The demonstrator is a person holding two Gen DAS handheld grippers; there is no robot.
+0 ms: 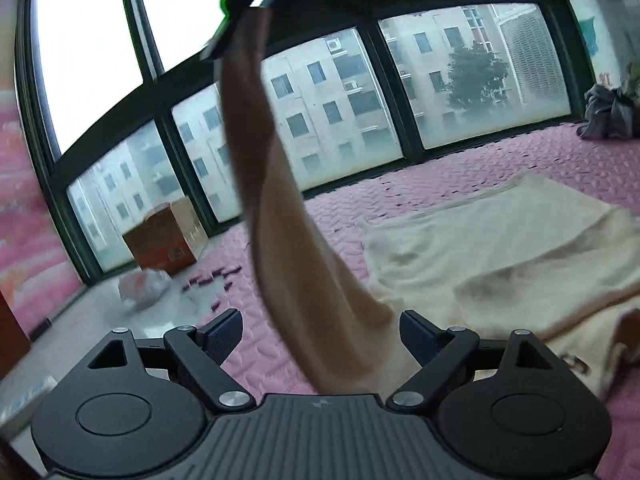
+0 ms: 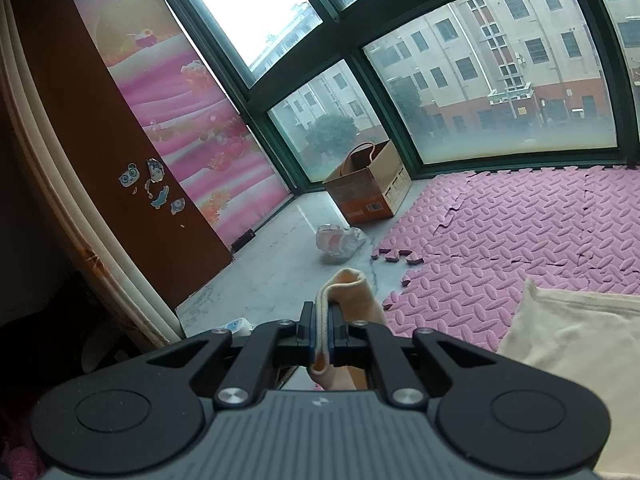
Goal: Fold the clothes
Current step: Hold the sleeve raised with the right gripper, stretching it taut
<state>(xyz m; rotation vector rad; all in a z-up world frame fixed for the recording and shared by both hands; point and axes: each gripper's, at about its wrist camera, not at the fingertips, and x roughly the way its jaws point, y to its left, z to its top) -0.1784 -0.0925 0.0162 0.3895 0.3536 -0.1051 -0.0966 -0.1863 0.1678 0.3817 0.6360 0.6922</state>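
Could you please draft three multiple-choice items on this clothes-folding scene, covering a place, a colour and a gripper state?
1. Where does the cardboard box stand?
A. On the bare floor by the window
B. On the cream garment
C. In the middle of the foam mat

2. What colour is the foam mat?
A. Green
B. Pink
C. Grey

3. How is the right gripper?
A. Wide open, nothing in it
B. Shut on nothing
C. Shut on a fold of the cream garment

Answers:
1 A, the box sits on grey floor under the window, off the mat.
2 B, the interlocking tiles are pink.
3 C, cream cloth is pinched between the closed pads.
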